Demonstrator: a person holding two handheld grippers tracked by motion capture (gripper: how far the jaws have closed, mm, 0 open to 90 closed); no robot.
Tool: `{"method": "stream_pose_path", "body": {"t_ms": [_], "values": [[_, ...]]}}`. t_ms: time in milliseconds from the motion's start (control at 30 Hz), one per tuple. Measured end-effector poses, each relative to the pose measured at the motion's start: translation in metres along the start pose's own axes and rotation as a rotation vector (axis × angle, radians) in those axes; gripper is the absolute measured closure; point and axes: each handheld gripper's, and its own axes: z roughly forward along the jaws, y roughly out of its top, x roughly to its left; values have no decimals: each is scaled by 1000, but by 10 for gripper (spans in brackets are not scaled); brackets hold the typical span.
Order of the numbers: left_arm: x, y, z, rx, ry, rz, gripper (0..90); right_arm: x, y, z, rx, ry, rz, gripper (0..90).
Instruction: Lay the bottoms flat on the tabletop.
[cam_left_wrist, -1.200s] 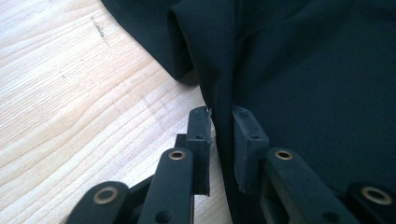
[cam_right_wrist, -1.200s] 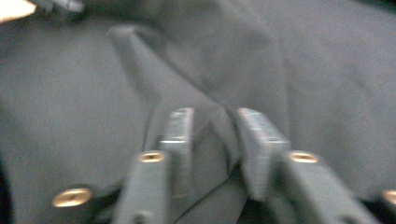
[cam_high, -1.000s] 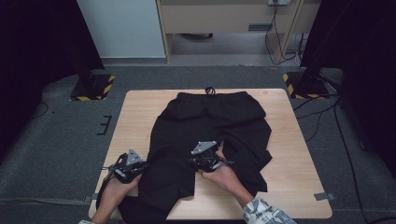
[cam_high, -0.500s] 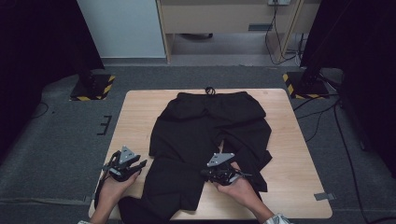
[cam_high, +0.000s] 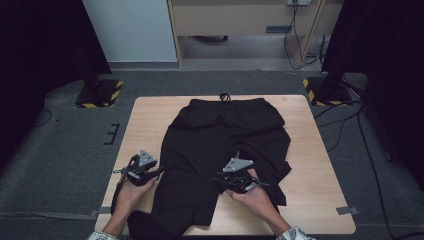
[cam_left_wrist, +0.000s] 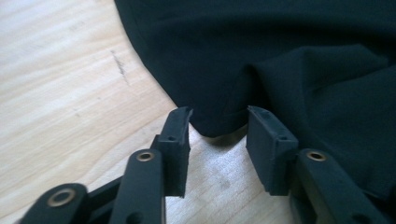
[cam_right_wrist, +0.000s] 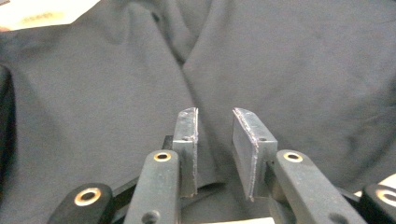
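Observation:
A black pair of trousers (cam_high: 225, 135) lies spread on the wooden table (cam_high: 150, 120), waistband at the far side and a leg folded back near the front edge. My left gripper (cam_high: 159, 172) rests at the garment's left edge. In the left gripper view its jaws (cam_left_wrist: 218, 112) have just been opening and stand apart around a rounded fold of the black cloth (cam_left_wrist: 280, 56) without pressing it. My right gripper (cam_high: 225, 180) sits low on the garment's middle. Its jaws (cam_right_wrist: 215, 112) have just been opening too, with a narrow gap over the dark fabric (cam_right_wrist: 280, 70) and nothing pinched.
Bare wood shows left of the garment (cam_left_wrist: 70, 93) and along the table's right side (cam_high: 310, 170). Yellow-and-black striped stand bases (cam_high: 100, 92) (cam_high: 327, 90) sit on the grey floor beyond the far corners. A cabinet (cam_high: 240, 20) and cables stand behind.
My right gripper has slid to the right and toward the near edge, and its jaws have parted. My left gripper drew away leftward, then came back to the cloth's edge with wider jaws.

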Motion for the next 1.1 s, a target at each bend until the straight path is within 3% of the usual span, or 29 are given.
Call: {"method": "stream_pose_path", "body": {"t_ms": [67,200,300,433,633,767,933,967,1033,1100], "values": [[2,0,4,2,-10,4,604,3,0,2,3,8,-9,693],[5,3,9,13,-39,-2,772,9,0,6,26,29,-21,660],[6,6,11,20,-55,5,875,12,-2,11,63,25,-40,734],[13,9,3,-7,-64,-22,880,10,-2,11,76,27,-42,882],[30,19,-8,-17,-42,-33,882,7,-1,4,81,26,-40,892],[37,28,1,2,-60,-37,883,-2,-2,-3,65,14,-27,892],[32,32,23,42,-40,-1,863,-4,-4,2,71,4,-19,888],[32,31,23,28,-29,-7,827,-4,-4,2,75,11,-22,884],[33,30,17,-12,-11,-38,666,-1,-4,2,70,24,-25,870],[30,28,7,-41,43,-28,578,1,-3,1,58,23,-33,807]]}}
